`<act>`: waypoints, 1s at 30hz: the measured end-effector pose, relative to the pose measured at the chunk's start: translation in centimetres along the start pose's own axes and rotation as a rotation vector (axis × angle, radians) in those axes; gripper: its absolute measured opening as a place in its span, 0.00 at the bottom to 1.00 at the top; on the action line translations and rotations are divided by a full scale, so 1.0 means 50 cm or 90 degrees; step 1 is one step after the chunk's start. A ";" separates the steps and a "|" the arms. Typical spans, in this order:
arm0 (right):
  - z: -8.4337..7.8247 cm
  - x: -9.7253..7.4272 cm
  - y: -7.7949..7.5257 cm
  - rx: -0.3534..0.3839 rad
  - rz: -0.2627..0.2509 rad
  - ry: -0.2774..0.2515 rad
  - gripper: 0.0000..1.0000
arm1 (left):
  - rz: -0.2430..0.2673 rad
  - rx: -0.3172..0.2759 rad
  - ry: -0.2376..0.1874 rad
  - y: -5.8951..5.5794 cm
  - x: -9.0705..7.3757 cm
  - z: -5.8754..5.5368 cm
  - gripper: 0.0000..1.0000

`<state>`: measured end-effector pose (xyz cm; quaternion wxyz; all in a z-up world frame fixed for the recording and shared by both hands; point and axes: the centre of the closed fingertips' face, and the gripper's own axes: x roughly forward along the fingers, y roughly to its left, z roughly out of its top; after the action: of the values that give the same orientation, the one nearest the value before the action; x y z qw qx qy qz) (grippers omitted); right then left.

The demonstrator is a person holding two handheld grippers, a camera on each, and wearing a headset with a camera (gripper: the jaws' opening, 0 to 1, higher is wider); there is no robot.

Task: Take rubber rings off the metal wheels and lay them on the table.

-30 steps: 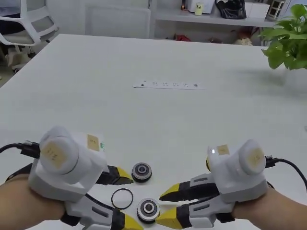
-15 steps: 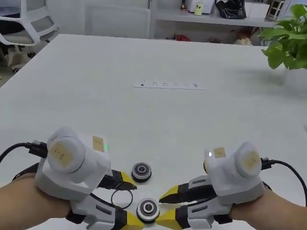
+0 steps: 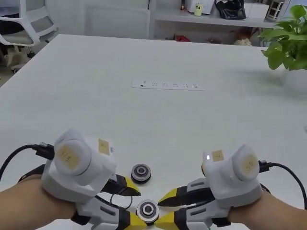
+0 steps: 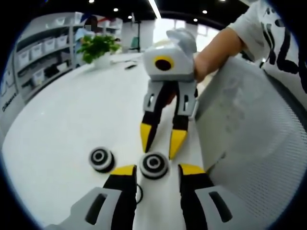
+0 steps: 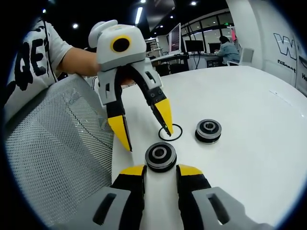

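White bench [image 3: 192, 124] runs out ahead of me, with a power strip [image 3: 165, 86] lying flat well beyond both tools and a green plant [image 3: 287, 38] off to the far right. My left tool [image 3: 138, 208] and my right tool [image 3: 160, 211] point at each other, low over the near edge, yellow tips almost meeting. Between them lies the near wheel [image 3: 147, 209], flat on the bench, with a dark band around its metal hub.

In the left gripper view my jaws stand wide, one tip on each side of that wheel, not closed on it. In the right gripper view my jaws are also spread, and the same wheel sits just ahead of their gap. The far wheel [image 3: 141, 173] lies flat a little beyond the tips of both tools, apart from the near one. A loose rubber ring [image 5: 182, 132] lies on the bench beside the left tool. One of that tool's tips comes down at the ring's edge, and I cannot tell whether it touches.
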<state>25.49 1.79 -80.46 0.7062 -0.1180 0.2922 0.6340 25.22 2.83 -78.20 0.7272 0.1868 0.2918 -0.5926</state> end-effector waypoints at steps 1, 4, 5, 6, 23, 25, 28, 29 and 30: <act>0.000 0.000 0.000 0.000 0.000 0.000 0.22 | -0.001 0.000 0.000 0.000 0.001 0.000 0.34; 0.001 0.001 0.001 0.001 0.001 0.000 0.22 | -0.003 0.001 0.003 0.001 0.005 0.000 0.33; 0.000 0.001 0.000 0.001 0.001 0.000 0.22 | -0.004 0.002 0.002 0.001 0.006 0.001 0.32; 0.000 0.001 0.000 0.001 0.001 0.000 0.22 | -0.004 0.003 0.003 0.001 0.007 0.001 0.31; -0.001 0.003 -0.002 0.005 0.001 -0.003 0.22 | -0.007 0.005 0.017 0.005 0.031 0.001 0.23; 0.000 0.003 -0.003 0.005 0.000 -0.004 0.22 | -0.009 0.004 0.016 0.004 0.031 0.001 0.21; 0.000 0.003 -0.004 0.006 0.000 -0.006 0.22 | -0.008 0.005 0.015 0.004 0.033 0.002 0.19; 0.000 0.003 -0.004 0.008 0.000 -0.006 0.22 | -0.004 0.010 0.017 0.006 0.033 0.001 0.18; 0.000 0.003 -0.004 0.008 0.000 -0.007 0.22 | -0.002 0.009 0.016 0.007 0.034 0.001 0.18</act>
<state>25.71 1.90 -80.59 0.7087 -0.1101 0.2926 0.6325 25.78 1.58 -79.29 0.7209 0.1988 0.2972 -0.5936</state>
